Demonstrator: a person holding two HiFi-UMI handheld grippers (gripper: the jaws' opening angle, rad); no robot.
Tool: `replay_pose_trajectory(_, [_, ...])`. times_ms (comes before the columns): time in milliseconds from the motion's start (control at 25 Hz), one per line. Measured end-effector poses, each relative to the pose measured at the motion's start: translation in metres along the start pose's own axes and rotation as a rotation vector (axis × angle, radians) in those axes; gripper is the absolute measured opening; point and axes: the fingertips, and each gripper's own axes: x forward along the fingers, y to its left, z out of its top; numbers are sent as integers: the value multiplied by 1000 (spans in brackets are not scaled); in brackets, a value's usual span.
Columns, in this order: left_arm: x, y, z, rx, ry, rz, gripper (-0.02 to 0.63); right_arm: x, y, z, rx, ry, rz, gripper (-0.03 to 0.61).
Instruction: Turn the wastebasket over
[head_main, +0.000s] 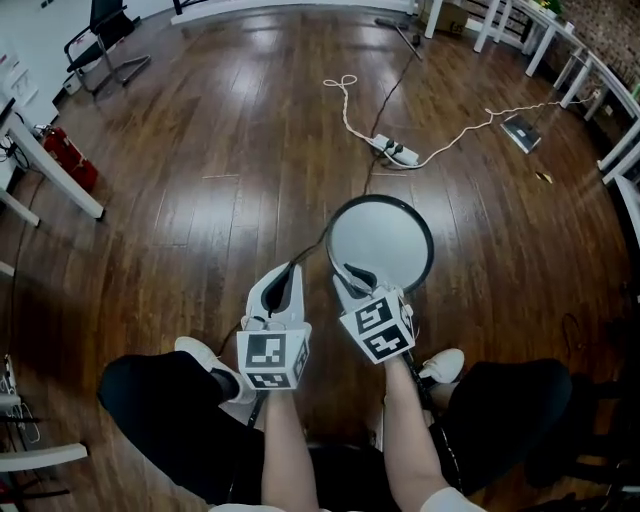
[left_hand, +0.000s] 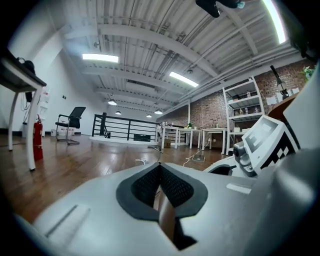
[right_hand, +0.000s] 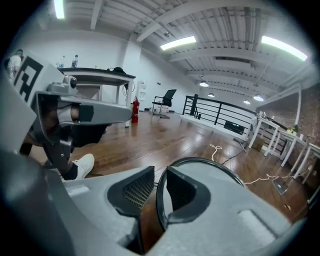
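The wastebasket (head_main: 385, 240) stands on the wooden floor just ahead of the person's feet, a round bin with a black rim and a pale grey inside. My right gripper (head_main: 352, 275) is at its near rim. In the right gripper view the right gripper (right_hand: 159, 180) has its jaws apart with the black rim of the wastebasket (right_hand: 201, 171) running between them, close to the right finger; a gap shows beside the left pad. My left gripper (head_main: 288, 272) hangs just left of the bin, clear of it. The left gripper (left_hand: 160, 167) is shut with nothing in it.
A power strip (head_main: 395, 150) with a white cable lies on the floor beyond the bin. A red fire extinguisher (head_main: 68, 155) and a white table leg stand at the left, an office chair (head_main: 100, 30) far left, white tables at the right. The person's shoes (head_main: 200, 355) flank the grippers.
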Motion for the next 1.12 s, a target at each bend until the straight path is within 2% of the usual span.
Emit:
replay_pose_trajectory(120, [-3, 11, -11, -10, 23, 26, 15, 19, 5, -13, -32, 61, 13, 132])
replay_pose_trajectory(280, [-5, 13, -13, -15, 26, 28, 15, 37, 5, -29, -83, 122, 3, 147])
replay_pose_trajectory(440, [-4, 17, -17, -5, 26, 44, 15, 51, 3, -34, -130, 159, -19, 146])
replay_pose_trajectory(520, [-5, 23, -20, -4, 32, 73, 21, 54, 2, -36, -143, 169, -34, 109])
replay_pose_trajectory(600, [-5, 27, -24, -10, 43, 83, 152, 55, 1, -37, -145, 167, -42, 107])
replay_pose_trajectory(840, [-9, 37, -25, -15, 53, 113, 267, 54, 3, -34, -130, 175, -41, 73])
replay_pose_trajectory(960, [-13, 41, -26, -23, 65, 118, 277, 48, 5, -34, -97, 177, -13, 69])
replay_pose_trajectory(1120, [-19, 48, -29, -41, 66, 136, 278, 36, 7, -28, -72, 126, 2, 61])
